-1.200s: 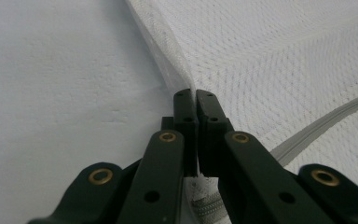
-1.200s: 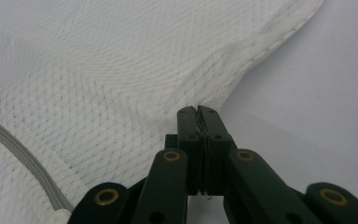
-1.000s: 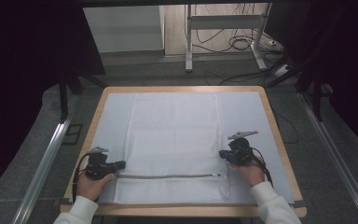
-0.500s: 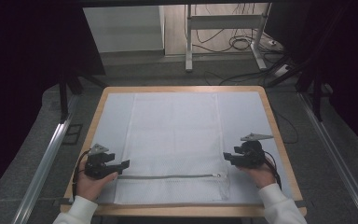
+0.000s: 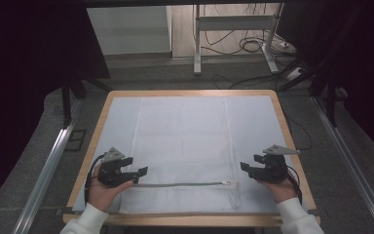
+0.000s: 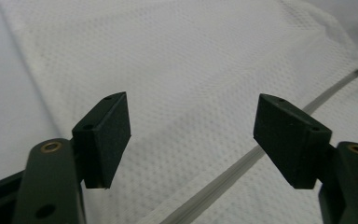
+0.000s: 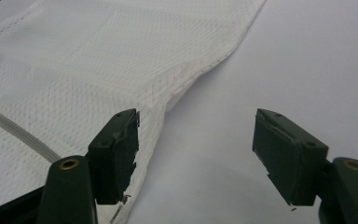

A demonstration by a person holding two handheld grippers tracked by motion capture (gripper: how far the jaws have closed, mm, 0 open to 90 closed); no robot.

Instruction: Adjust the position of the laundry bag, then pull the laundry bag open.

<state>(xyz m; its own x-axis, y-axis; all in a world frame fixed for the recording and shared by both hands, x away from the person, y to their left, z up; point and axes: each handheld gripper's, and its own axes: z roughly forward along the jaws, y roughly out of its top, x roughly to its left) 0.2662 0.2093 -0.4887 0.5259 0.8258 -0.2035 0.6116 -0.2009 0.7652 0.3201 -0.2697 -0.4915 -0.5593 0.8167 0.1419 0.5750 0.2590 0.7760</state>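
Black jaws, left: my left gripper (image 5: 135,174) stands wide apart, released, nothing between the pads; in the left gripper view (image 6: 193,140) the mesh bag and its zipper lie under the gap, and I cannot tell whether the pads touch the cloth.
Black jaws, right: my right gripper (image 5: 246,169) is likewise spread wide and grasps nothing; in the right gripper view (image 7: 196,156) one pad hangs over the bag's side hem, the other over the bare mat.
Work piece: white mesh bag (image 5: 181,146) lies flat at the middle of the table, long side running from 6 to 12 o'clock.
Zipper: grey zipper (image 5: 180,185) crosses the bag near its 6 o'clock end, from 9 to 3 o'clock; its pull (image 5: 229,184) sits at the 3 o'clock end, closer to my right gripper than to my left.
Edges: the bag's 3 o'clock hem (image 7: 200,70) bulges a little where it meets the mat; the rest lies smooth.
Open room: pale mat (image 5: 258,126) is bare on both flanks of the bag; wooden table rim (image 5: 287,141) frames it all round.
Hand pose, left: left hand (image 5: 102,191) enters at 7 o'clock, gripper pointing toward 3 o'clock at the zipper's left end.
Hand pose, right: right hand (image 5: 278,187) enters at 5 o'clock, gripper pointing toward 9 o'clock, just off the bag's edge.
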